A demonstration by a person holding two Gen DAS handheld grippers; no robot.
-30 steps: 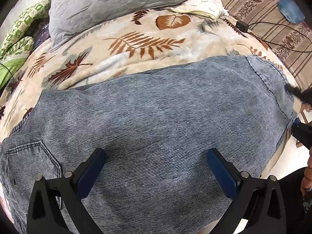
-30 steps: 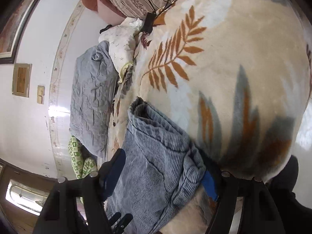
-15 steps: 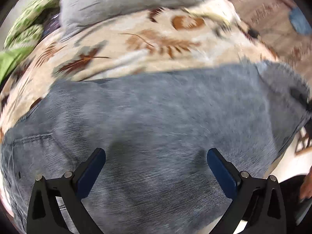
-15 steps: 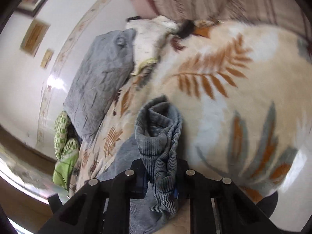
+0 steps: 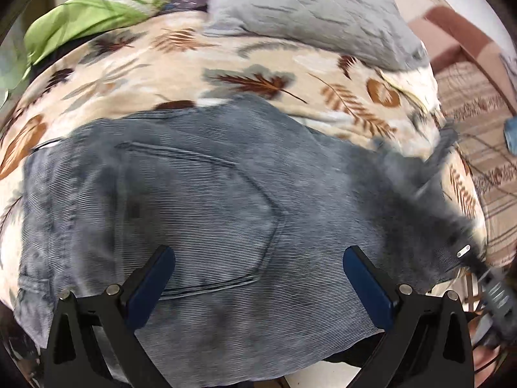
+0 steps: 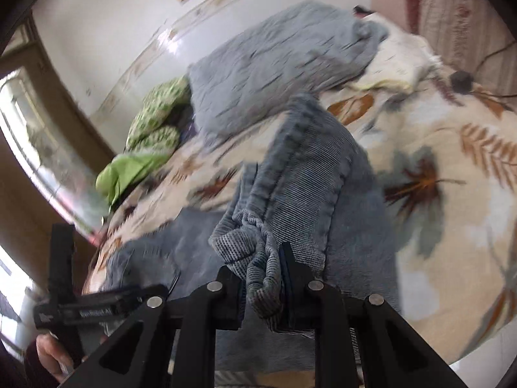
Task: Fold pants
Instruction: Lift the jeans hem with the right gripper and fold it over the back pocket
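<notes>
Grey-blue corduroy pants point(image 5: 210, 213) lie across the leaf-print blanket point(image 5: 135, 68), back pocket up. My left gripper point(image 5: 258, 278) is open and empty, hovering just over the seat of the pants. My right gripper point(image 6: 263, 278) is shut on the bunched leg end of the pants point(image 6: 303, 177) and holds it lifted above the bed. In the left wrist view the right gripper point(image 5: 465, 252) shows blurred at the right edge with the raised cloth. The left gripper's body point(image 6: 87, 310) shows low left in the right wrist view.
A grey quilted pillow point(image 5: 307, 9) and green bedding point(image 5: 84, 16) lie at the far side of the bed. A striped brown mattress point(image 5: 484, 123) with a cable is to the right. The bed's near edge runs below the pants.
My right gripper shut on the leg end and has lifted and carried it toward the waist. My left gripper moved left from the leg to over the back pocket.
</notes>
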